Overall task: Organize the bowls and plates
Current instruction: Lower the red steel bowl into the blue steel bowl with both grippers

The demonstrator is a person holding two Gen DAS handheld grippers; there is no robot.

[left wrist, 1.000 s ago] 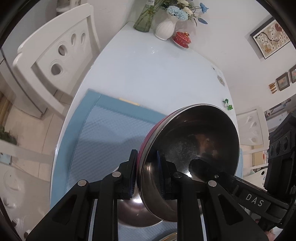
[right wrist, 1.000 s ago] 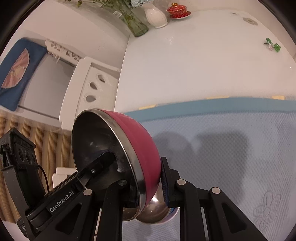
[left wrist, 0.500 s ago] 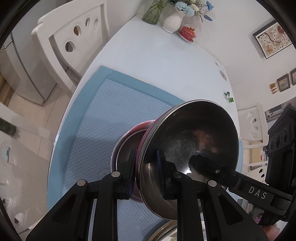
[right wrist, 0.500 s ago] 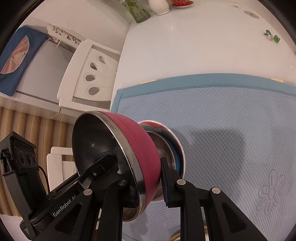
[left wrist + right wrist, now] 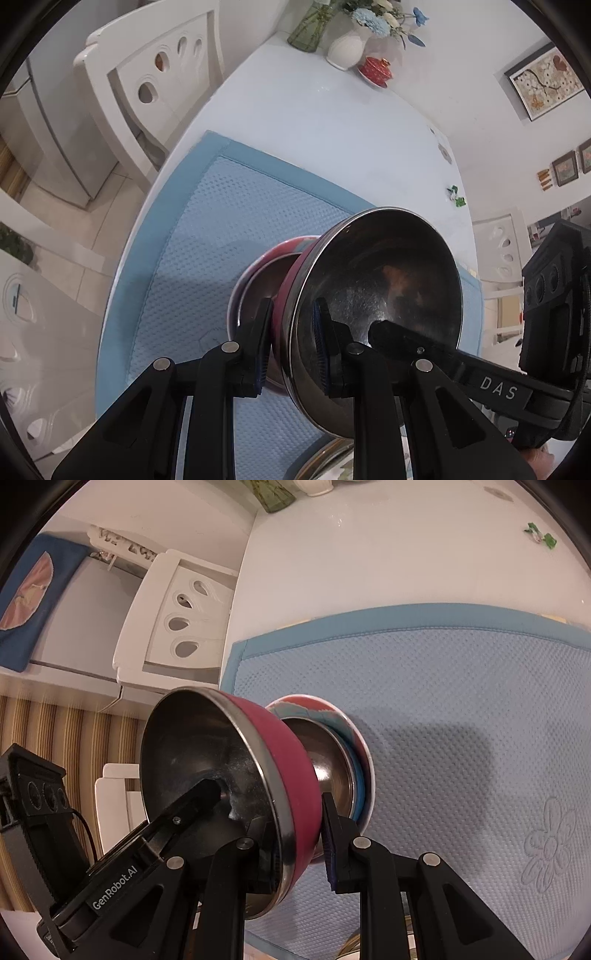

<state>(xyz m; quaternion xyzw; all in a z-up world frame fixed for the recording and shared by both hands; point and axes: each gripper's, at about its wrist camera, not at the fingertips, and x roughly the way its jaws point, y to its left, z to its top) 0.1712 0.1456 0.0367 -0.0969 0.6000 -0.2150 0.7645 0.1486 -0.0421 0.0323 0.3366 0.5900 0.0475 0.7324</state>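
A bowl, red outside and steel inside [image 5: 388,288] [image 5: 284,760], hangs tilted on its side above the blue mat [image 5: 229,221] [image 5: 461,701]. My left gripper [image 5: 291,347] is shut on one side of its rim. My right gripper [image 5: 299,849] is shut on the opposite side, one finger inside the bowl and one outside. Just beyond the bowl stands a stack of nested bowls [image 5: 258,280] [image 5: 328,760]: a steel one inside a blue one inside a white one with a red pattern. The held bowl hides part of the stack.
The white table [image 5: 332,122] carries a glass vase [image 5: 308,29], a white vase [image 5: 345,50], a red lidded cup [image 5: 376,68] and a green wrapper [image 5: 458,197]. A white chair [image 5: 155,74] stands at the table's left. A gold-rimmed plate [image 5: 325,458] lies near the bottom edge.
Both grippers have carried the bowl toward the mat's left corner. The stack of bowls, mostly hidden under it a second ago, now shows just beyond it.
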